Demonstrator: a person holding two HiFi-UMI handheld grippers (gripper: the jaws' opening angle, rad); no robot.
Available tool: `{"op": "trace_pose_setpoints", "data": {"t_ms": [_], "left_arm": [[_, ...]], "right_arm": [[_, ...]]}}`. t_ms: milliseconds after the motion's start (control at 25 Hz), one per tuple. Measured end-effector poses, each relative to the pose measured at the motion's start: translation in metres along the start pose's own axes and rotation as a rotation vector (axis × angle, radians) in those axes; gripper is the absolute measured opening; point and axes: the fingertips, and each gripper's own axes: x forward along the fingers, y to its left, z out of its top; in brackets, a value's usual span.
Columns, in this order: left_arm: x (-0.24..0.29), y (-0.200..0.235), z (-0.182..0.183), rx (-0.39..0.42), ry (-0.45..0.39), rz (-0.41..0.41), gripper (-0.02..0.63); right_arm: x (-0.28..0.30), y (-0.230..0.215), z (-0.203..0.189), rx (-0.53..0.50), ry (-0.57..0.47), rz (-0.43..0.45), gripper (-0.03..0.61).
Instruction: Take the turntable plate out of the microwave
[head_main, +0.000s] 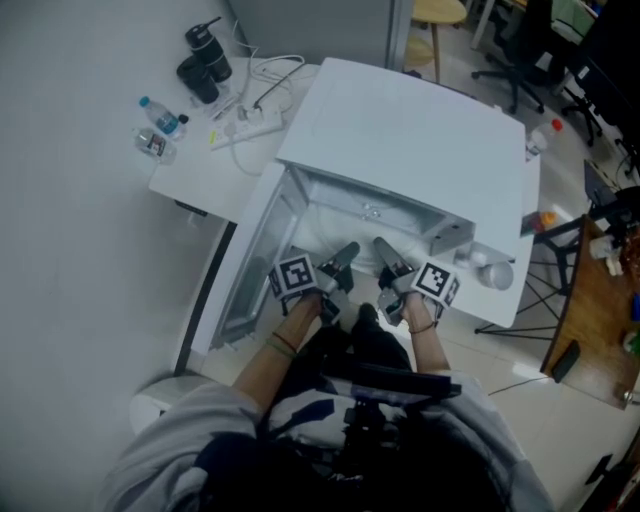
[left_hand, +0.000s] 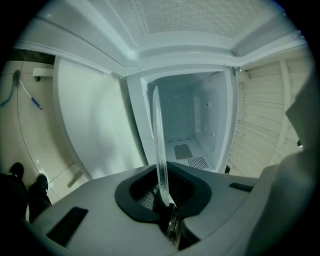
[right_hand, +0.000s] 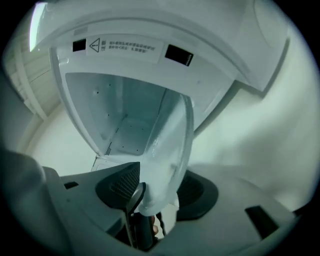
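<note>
The left gripper (left_hand: 162, 197) is pinching the rim of the glass turntable plate (left_hand: 159, 150), its jaws pressed in on the thin edge, so the plate is standing on edge and rising straight up and ahead of the jaws, in front of the mouth of the microwave (head_main: 400, 130). The right gripper (right_hand: 157, 195) is sitting with its jaws spread wide. The plate's rim is lying in the gap between them, close to the jaw on the left of that gripper's view, but the two pads are not squeezing it. As things look, the whole weight is hanging from one narrow pinch on smooth glass, and that is the main risk: the plate could be pivoting or sliding out of the left jaws if the hand tilts or jerks, and it would probably be breaking on whatever lies below. The open cavity (left_hand: 190, 125) is lying just ahead of both grippers, so a swing of the far rim could be knocking it against the frame. A loose right jaw could also be nudging the rim sideways and prying it from the left grip.
</note>
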Motion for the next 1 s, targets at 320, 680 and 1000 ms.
{"op": "trace_pose_setpoints", "data": {"t_ms": [320,680,1000], "left_arm": [[-0.017,-0.007,-0.027,-0.009,0.031,-0.079,0.025],[-0.016,0.008,-0.001,-0.009,-0.06,-0.03,0.036],[-0.005,0.002,0.032,0.056,-0.091,-0.058,0.038]], "right_arm": [[0.009,0.001,0.005,0.021,-0.049,-0.037,0.051],[0.001,-0.011,-0.004,0.029,-0.065,0.001,0.044],[-0.003,0.005,-0.002,-0.062,-0.074,-0.015,0.049]]}}
